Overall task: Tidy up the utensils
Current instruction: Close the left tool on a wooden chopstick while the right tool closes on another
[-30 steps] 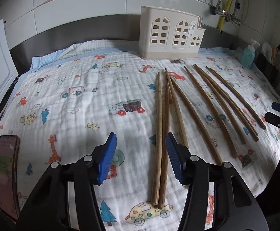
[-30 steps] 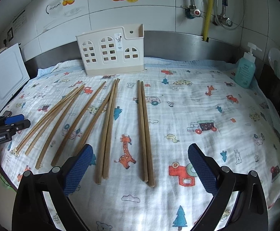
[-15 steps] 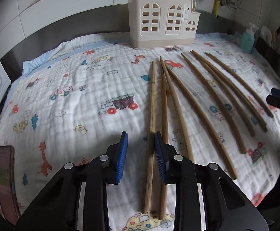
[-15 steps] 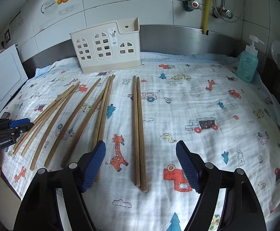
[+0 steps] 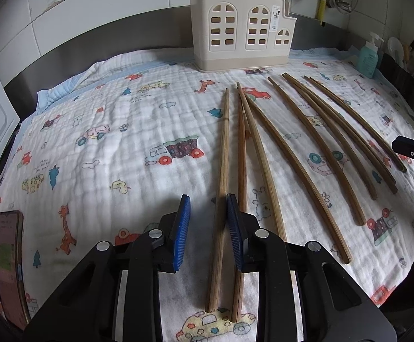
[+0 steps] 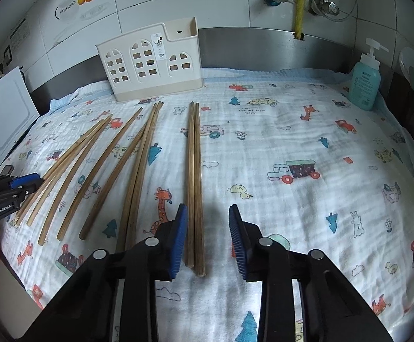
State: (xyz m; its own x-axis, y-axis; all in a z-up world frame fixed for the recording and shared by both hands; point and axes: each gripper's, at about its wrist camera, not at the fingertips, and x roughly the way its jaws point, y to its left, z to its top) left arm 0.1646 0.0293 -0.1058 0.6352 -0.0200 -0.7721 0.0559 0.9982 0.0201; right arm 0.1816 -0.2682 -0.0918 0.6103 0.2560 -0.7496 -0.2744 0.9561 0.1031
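Several long wooden chopsticks lie on a cartoon-print cloth [image 5: 107, 154]. A cream utensil holder [image 5: 239, 30] with arched windows stands at the back; it also shows in the right wrist view [image 6: 150, 62]. My left gripper [image 5: 207, 228] is open, low over the cloth; one chopstick [image 5: 221, 188] lies between its blue pads, a second [image 5: 241, 154] runs under the right pad. My right gripper [image 6: 208, 236] is open, and a pair of chopsticks [image 6: 193, 171] lies between its pads, close to the left one. Each gripper shows at the other view's edge.
A phone [image 5: 7, 265] lies at the cloth's near left corner. A teal soap bottle [image 6: 363, 82] stands at the back right. A white board [image 6: 2, 114] leans at the left. A steel backsplash and tiled wall with pipes close off the back.
Both grippers have moved forward and down over the chopsticks. Both sets of jaws have narrowed; the left now straddles one chopstick, the right a pair.
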